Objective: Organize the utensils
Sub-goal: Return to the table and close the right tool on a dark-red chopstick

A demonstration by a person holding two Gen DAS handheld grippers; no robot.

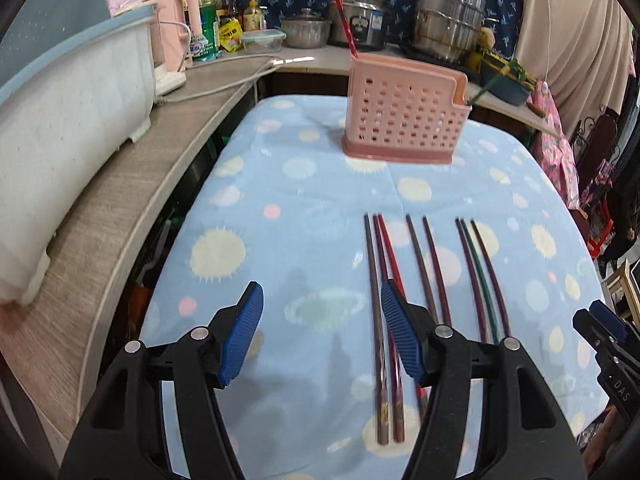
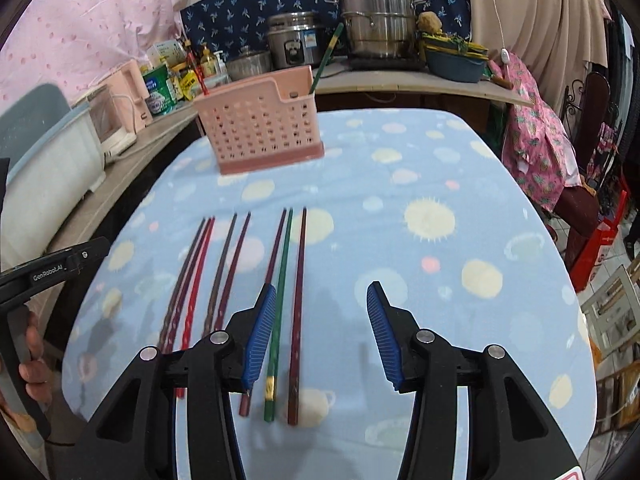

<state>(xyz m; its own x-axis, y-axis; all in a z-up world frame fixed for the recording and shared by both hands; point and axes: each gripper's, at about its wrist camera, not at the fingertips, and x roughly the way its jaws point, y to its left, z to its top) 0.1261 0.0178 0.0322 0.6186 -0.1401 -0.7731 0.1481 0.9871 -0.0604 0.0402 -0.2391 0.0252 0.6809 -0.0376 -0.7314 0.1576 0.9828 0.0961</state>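
Hovering both grippers wide open and empty, left gripper (image 1: 322,334) and right gripper (image 2: 322,334), we are barely starting: two chopsticks are standing in the pink holder (image 1: 404,118), while eight chopsticks (image 1: 434,276) are lying on the blue cloth (image 1: 280,184).

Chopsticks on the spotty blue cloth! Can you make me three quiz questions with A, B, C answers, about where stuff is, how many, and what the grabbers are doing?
1. Where is the pink holder?
A. at the cloth's far end, beyond the lying chopsticks
B. on the wooden counter
C. inside the white tub

2. How many chopsticks lie on the cloth?
A. three
B. eight
C. twelve

3. What is the right gripper doing?
A. squeezing a chopstick
B. shut, empty
C. open, empty

Answers: 1 A, the holder stands on the cloth past the chopstick tips. 2 B, eight lie in the row. 3 C, its blue pads are wide apart, with only cloth between them.
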